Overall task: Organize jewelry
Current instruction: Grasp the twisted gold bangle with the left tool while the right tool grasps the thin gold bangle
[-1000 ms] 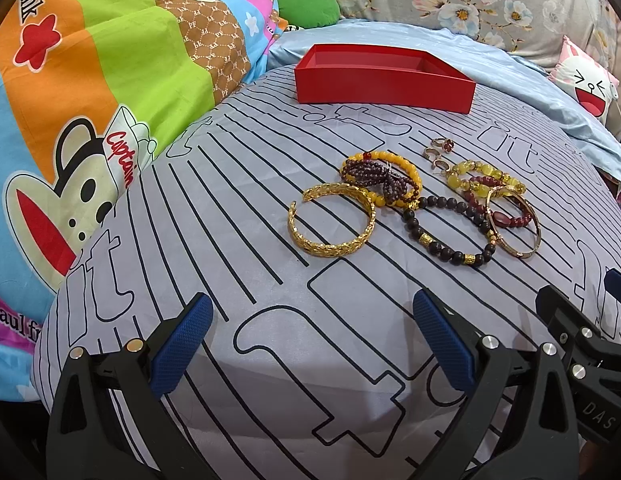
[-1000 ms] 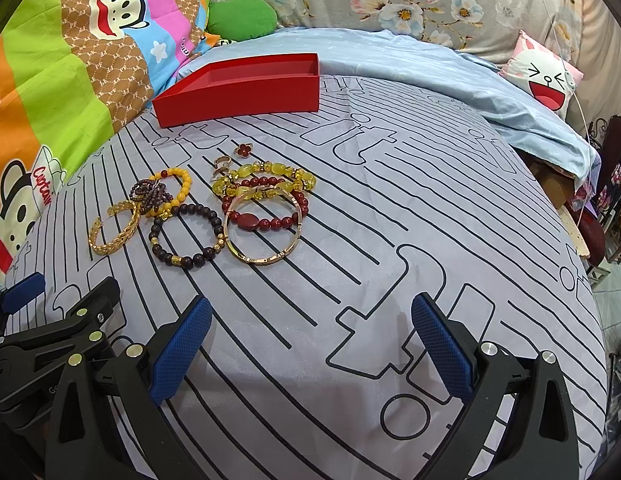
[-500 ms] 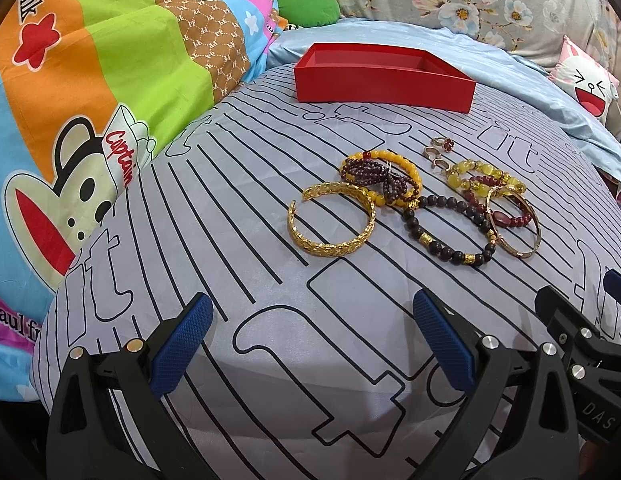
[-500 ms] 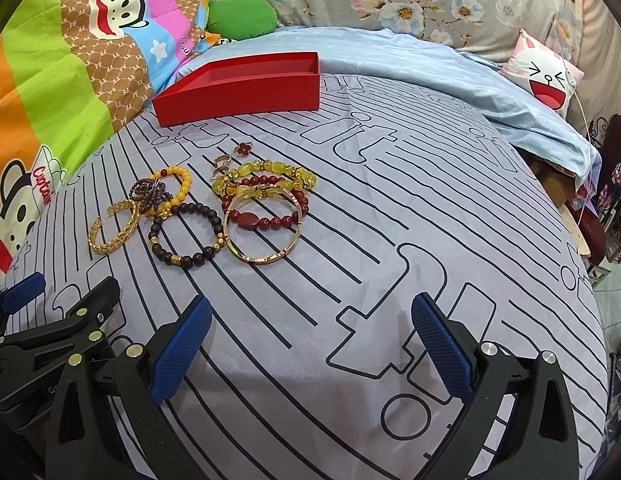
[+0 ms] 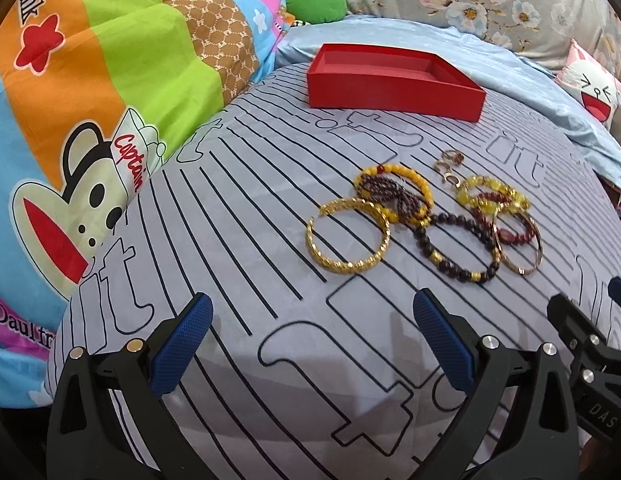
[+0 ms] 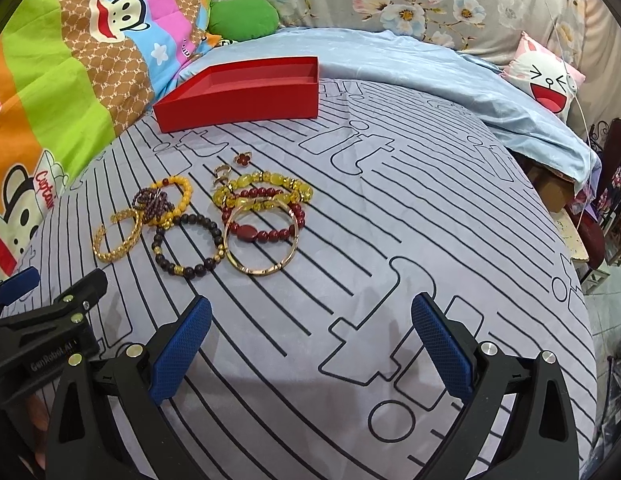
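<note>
1. Both grippers idle above the grey line-printed bedspread [image 5: 238, 216], nothing grasped. Left gripper [image 5: 310, 340] has its blue pads spread wide apart and empty; right gripper [image 6: 310, 340] likewise wide apart and empty.
2. Jewelry sits in one loose cluster mid-bed, well ahead of both grippers. The empty red rectangular cardboard tray [image 5: 394, 80] lies beyond the cluster, near the pillows; likely the destination.
3. Nearest the left gripper: chunky gold open-cuff bangle [image 5: 347, 236], flat on the fabric, its far edge touching the yellow bead bracelet [image 5: 414, 178], which has a tangled dark-purple bead strand [image 5: 390, 196] lying across it.
4. Centre: dark brown bead bracelet with gold spacers [image 6: 188, 244], flat, touching its neighbours on both sides.
5. Right side: thin smooth gold bangle [image 6: 262, 240] lies over a red bead bracelet with an oval stone [image 6: 266, 232]; translucent yellow chunky bead bracelet [image 6: 266, 188] just behind. Small gold rings [image 6: 221, 172] and a red clover-shaped piece [image 6: 243, 158] beyond.
6. Judgement: start at the edges. Left takes the gold cuff, right the thin bangle; each is least tangled.
7. Pinch across the rim on one side, one finger inside the loop, and press lightly into the soft fabric.
8. Lift straight up and slowly, checking no neighbour snags.
9. Risk: beads roll, and the purple strand may drag the yellow bracelet.
</note>
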Motion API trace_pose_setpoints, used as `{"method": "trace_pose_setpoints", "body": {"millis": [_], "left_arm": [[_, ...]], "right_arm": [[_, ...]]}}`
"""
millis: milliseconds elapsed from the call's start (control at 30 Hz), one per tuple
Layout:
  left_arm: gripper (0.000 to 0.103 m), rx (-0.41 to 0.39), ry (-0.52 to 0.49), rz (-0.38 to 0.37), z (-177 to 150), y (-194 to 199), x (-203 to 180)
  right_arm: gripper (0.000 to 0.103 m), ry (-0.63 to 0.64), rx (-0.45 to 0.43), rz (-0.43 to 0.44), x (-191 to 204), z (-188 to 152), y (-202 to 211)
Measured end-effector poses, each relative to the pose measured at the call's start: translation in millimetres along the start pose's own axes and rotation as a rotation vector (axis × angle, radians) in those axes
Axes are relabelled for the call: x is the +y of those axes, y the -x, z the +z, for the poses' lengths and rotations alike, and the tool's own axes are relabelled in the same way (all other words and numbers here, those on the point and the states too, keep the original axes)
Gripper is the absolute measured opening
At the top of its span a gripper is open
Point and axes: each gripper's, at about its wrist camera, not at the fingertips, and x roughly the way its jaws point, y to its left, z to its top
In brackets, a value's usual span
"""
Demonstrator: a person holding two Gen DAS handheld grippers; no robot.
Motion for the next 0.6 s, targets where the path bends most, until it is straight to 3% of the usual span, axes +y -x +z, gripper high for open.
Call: {"method": "trace_pose_setpoints", "body": {"millis": [600], "left_arm": [[0.096, 0.055, 0.016, -0.018, 31.6, -19.2, -2.2]], "right_arm": [[0.097, 0.005, 0.019, 0.020, 1.8, 20.1, -8.9]]}}
